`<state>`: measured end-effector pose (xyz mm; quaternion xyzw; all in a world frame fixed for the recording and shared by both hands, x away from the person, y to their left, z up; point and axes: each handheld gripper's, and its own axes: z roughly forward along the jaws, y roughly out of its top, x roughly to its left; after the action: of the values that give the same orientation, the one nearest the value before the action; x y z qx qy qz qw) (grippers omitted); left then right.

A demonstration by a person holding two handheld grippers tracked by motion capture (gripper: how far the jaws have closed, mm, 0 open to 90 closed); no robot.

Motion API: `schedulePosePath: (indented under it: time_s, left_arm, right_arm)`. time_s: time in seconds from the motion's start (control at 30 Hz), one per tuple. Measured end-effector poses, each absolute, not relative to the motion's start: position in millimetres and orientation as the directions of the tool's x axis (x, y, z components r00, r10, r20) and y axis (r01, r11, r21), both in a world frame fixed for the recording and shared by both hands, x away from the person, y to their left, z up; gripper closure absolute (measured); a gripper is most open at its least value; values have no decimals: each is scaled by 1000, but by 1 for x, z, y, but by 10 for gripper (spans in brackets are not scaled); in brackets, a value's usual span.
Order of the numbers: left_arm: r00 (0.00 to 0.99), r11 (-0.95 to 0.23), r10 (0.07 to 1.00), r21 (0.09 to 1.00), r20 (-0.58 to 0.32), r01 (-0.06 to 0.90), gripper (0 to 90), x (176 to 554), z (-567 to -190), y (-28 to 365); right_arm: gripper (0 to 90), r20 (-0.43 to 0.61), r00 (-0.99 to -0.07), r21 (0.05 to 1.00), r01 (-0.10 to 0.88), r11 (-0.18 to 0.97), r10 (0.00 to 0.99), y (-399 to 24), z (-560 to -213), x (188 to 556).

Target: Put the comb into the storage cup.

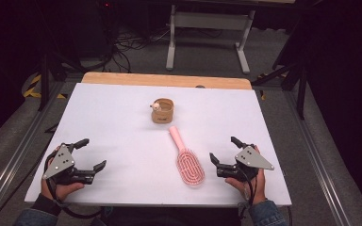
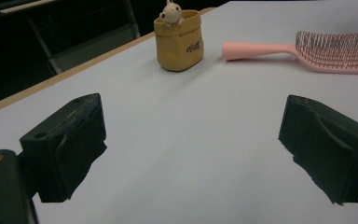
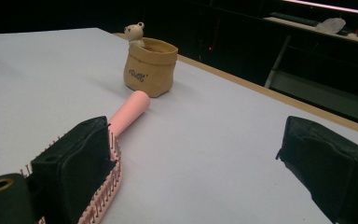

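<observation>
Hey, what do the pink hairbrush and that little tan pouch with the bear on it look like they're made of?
The pink hairbrush looks like moulded plastic with a smooth matte handle and thin stiff bristles. The tan pouch seems to be soft kraft-paper-like or leatherette material: its rim is rolled and the sides sag a little. The small bear figure looks like pale, smooth resin or plastic; hard to tell.

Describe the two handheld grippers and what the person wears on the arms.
Both the left gripper and the right gripper are black, each with two blocky black jaws, a grey three-cornered plate dotted with small holes on top, and a dark cable trailing toward the person. Blue denim-like sleeves cover the forearms, with a dark cuff at the left wrist.
</observation>
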<state>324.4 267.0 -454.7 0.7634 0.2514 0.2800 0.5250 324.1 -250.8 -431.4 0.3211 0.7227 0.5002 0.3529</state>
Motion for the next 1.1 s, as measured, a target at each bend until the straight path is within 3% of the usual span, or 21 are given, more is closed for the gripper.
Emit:
schedulePosePath:
  time_s: [0.3,0.5,0.53,0.67,0.73,0.77,0.9,0.93,0.97,1.1]
  left_arm:
    - [716,-321,681,942,153,104,82,328,-458,267]
    - [720,-313,679,944,144,105,82,326,-458,266]
    - [721,-310,679,945,141,107,85,326,-458,266]
    - [726,-324,672,940,146,111,85,327,-460,263]
    - [724,-329,673,938,149,113,86,328,-461,263]
    - [724,-329,673,938,149,113,86,328,-461,263]
    - [721,-326,677,938,146,117,87,326,-461,265]
    - [719,-325,679,939,146,117,87,326,-461,265]
    - [720,-325,679,938,146,117,87,325,-461,265]
    - [724,-336,673,935,153,116,88,326,-461,263]
  right_arm:
    - [124,-164,-556,954,122,275,815,-252,-432,327]
    - [216,-181,-531,957,98,272,828,-252,-432,326]
    - [279,-189,-526,956,93,277,829,-252,-431,325]
    - [341,-178,-532,959,96,267,828,-253,-431,326]
    - [448,-162,-556,958,108,265,815,-254,-431,328]
    - [448,-162,-556,958,108,265,815,-254,-431,328]
    - [685,-151,-607,953,121,278,780,-250,-426,334]
    - [685,-151,-607,953,121,278,780,-250,-426,334]
    - [766,-152,-625,950,122,289,765,-247,-424,337]
    - [843,-174,-652,943,105,316,738,-242,-420,341]
